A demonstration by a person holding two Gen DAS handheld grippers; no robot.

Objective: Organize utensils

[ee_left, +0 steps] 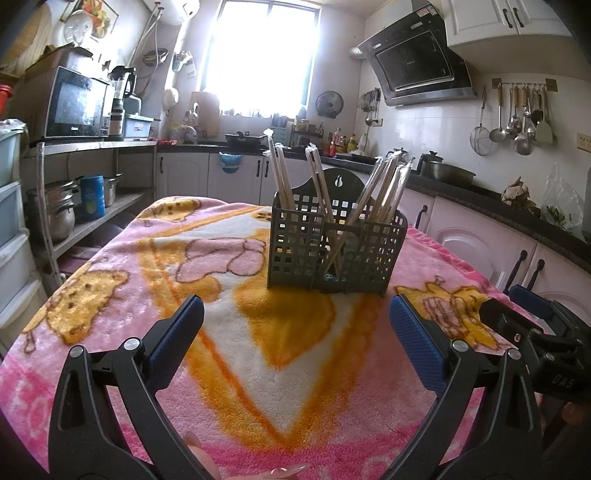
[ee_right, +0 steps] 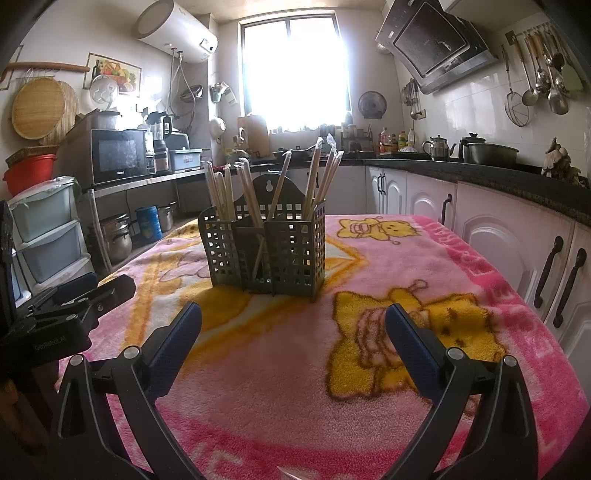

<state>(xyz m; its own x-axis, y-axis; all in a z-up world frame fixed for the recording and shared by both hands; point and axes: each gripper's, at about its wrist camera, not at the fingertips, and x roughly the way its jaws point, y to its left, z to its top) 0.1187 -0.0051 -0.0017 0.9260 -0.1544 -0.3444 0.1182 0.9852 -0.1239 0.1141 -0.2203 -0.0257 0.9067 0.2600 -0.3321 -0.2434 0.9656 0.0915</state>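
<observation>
Facing the grey three-compartment utensil caddy (ee_left: 334, 243) mid-blanket (ee_left: 110, 295), I hold my left gripper (ee_left: 295, 332) and right gripper (ee_right: 293, 328) wide apart, both empty. Its wrapped chopsticks (ee_left: 384, 188) look light, stiff, slippery; I would pinch the upper shafts.

Pink fleece blanket with yellow cartoon bears (ee_right: 424, 258); black microwave oven (ee_right: 120, 155) on steel shelf; white cylindrical water heater (ee_right: 177, 31); slanted black range hood (ee_left: 417, 62); hanging metal ladles (ee_left: 517, 118).
</observation>
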